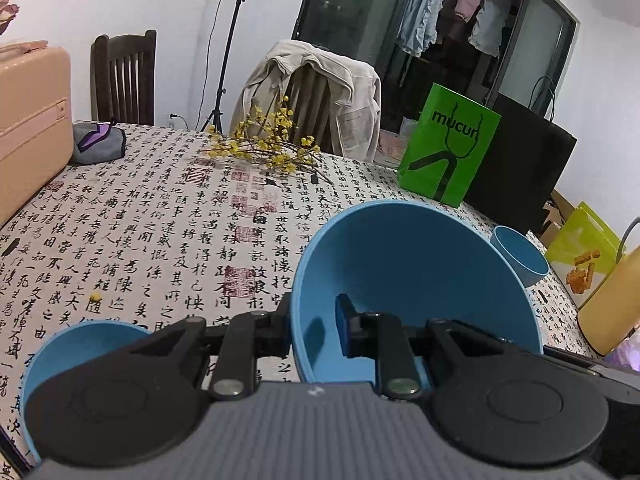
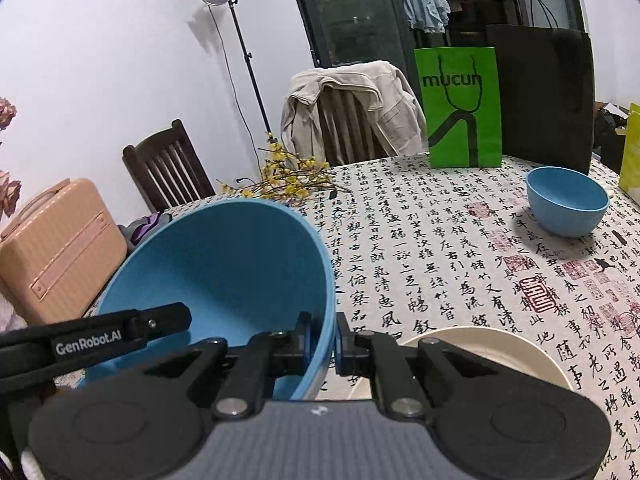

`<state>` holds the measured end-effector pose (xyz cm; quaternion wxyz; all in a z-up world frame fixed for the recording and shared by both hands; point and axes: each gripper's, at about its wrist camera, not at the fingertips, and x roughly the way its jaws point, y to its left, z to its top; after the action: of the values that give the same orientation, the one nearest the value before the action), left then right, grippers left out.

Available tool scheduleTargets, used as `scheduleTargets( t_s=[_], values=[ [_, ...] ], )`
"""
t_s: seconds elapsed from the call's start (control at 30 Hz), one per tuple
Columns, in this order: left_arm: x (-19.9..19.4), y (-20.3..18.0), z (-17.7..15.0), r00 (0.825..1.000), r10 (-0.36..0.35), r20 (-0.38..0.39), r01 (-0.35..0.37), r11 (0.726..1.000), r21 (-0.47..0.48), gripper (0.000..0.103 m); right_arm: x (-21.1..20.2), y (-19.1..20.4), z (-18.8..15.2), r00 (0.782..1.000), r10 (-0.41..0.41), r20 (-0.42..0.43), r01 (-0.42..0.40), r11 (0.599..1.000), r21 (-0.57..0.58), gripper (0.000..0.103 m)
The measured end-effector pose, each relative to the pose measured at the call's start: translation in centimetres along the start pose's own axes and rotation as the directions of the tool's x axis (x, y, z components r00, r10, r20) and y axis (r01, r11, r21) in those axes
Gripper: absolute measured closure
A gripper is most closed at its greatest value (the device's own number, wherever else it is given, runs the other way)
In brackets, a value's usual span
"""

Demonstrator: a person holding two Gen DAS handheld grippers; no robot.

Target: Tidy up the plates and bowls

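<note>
A large blue bowl (image 1: 416, 280) is held tilted above the table by both grippers. My left gripper (image 1: 314, 324) is shut on its left rim. My right gripper (image 2: 322, 336) is shut on its right rim; the bowl (image 2: 224, 272) fills the left of the right wrist view, where the left gripper's finger shows inside it. A small blue bowl (image 2: 566, 202) stands on the far right of the table, also in the left wrist view (image 1: 520, 254). Another blue bowl (image 1: 84, 344) sits low left. A cream plate (image 2: 484, 356) lies under the right gripper.
The table (image 2: 440, 248) has a calligraphy-print cloth. On it are yellow flower branches (image 1: 272, 148), a green paper bag (image 1: 450, 146), a black bag (image 1: 520, 168), a pink case (image 1: 28, 120) and a grey pouch (image 1: 98, 142). Chairs stand behind.
</note>
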<state>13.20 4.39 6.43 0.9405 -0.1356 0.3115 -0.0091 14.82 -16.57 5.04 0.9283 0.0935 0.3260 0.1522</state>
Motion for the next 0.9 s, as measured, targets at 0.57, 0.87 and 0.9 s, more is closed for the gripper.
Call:
scheduleTargets(
  t_s=[0.57,0.87,0.9],
  values=[
    [-1.3,3.0,0.2,0.999,0.025,0.021,-0.025,0.999,-0.030,0.081,0.7,3.0,-0.6,0.999,0.048,-0.007,-0.049,0.999,-0.021,0.092],
    [-1.8,4.2,0.0,0.999,0.040,0.026,-0.039,0.998,-0.039,0.081,1.0,3.9,-0.7,0.998,0.068,-0.015,-0.068,0.997,-0.030,0.092],
    [-1.8,4.3,0.0,0.999,0.041,0.027,-0.040,0.998,-0.040,0.081,1.1,3.9,-0.7,0.997,0.070,-0.016,-0.070,0.997,-0.030,0.092]
  ],
)
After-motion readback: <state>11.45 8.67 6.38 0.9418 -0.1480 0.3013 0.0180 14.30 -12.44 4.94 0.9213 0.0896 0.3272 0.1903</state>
